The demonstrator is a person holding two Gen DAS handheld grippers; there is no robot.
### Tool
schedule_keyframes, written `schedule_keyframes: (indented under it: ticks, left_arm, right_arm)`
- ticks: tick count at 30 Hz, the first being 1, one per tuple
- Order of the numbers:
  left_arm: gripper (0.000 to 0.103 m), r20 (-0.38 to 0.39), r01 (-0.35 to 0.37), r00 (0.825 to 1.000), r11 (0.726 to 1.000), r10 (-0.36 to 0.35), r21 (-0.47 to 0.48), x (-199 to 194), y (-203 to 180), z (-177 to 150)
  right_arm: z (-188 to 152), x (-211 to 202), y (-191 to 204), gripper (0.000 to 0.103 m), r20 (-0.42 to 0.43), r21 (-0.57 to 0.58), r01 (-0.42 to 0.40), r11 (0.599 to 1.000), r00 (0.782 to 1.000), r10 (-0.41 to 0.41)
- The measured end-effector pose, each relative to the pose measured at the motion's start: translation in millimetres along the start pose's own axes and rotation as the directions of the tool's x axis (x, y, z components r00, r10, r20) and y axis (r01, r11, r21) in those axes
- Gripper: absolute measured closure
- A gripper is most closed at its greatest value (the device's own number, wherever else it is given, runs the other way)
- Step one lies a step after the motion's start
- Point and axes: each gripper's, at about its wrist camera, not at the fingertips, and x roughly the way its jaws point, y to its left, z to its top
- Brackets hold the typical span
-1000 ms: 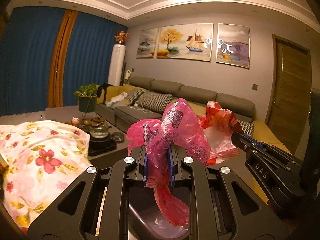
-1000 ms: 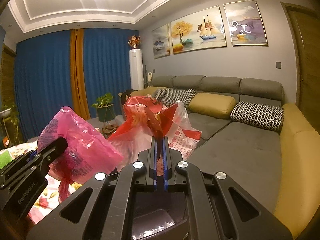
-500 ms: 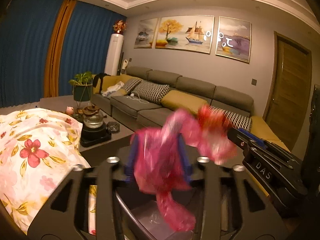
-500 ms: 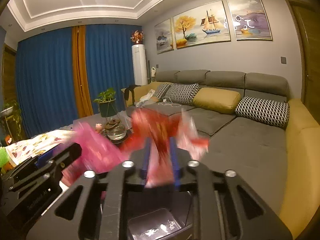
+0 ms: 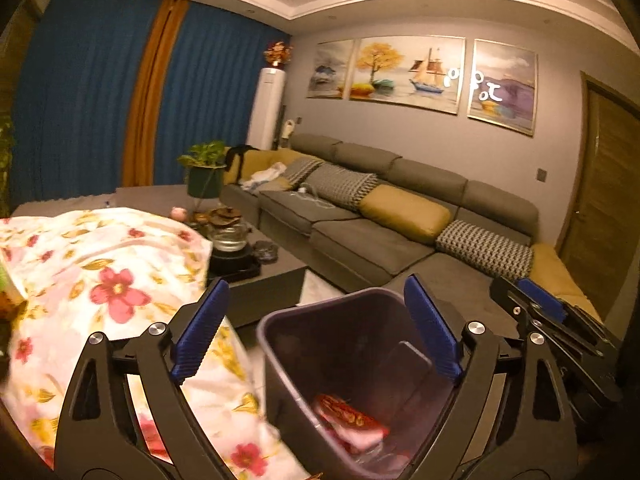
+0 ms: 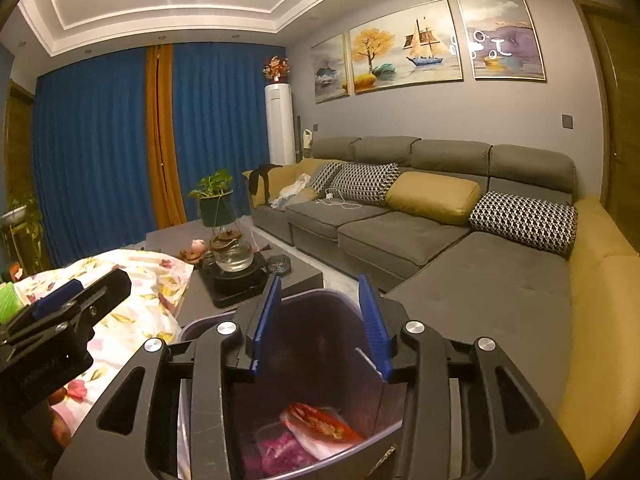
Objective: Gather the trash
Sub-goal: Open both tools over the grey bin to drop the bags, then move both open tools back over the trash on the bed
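Looking through the left wrist view first: the left gripper (image 5: 316, 328) hangs over the purple bin (image 5: 280, 354) with its jaws spread wide, having just been opening, and nothing sits between them. A red-and-white bag (image 5: 352, 420) lies at the bottom of the bin, lower middle of the frame. The floral cloth (image 5: 100, 280) fills the lower left and runs right up against the bin's left wall, so a low sweep out to that side would probably snag the fabric or nudge the bin over. The right gripper (image 5: 540, 300) pokes in from the right edge, near enough that the two could knock together if both pull back at once.

Over in the right wrist view, the right gripper (image 6: 320, 320) is about half open, its jaws also just been opening, empty too. Below it the bin (image 6: 192, 330) holds the red-and-white bag (image 6: 320, 426) and a pink bag (image 6: 280, 456), bottom centre. Both look light and puffy, so they might spring back up or cling to a pad if either tong dips in again. The left gripper (image 6: 60, 300) shows at the left edge, over the cloth.
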Motion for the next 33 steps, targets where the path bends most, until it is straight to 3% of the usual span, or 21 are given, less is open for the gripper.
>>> schedule_keyframes:
  ticks: [20, 33]
  left_arm:
    - [0.012, -0.008, -0.14, 0.99, 0.99, 0.14, 0.005, -89.2, 32.0, -15.1]
    - [0.012, -0.013, -0.244, 0.97, 0.969, 0.244, -0.027, -155.6, 76.7, -29.0]
  right_arm:
    - [-7.8, -57.4, 40.2, 0.032, 0.002, -0.035, -0.038, 0.999, 0.999, 0.038]
    - [-23.4, -98.4, 85.4, 0.03, -0.009, -0.059, -0.133, 0.989, 0.991, 0.133]
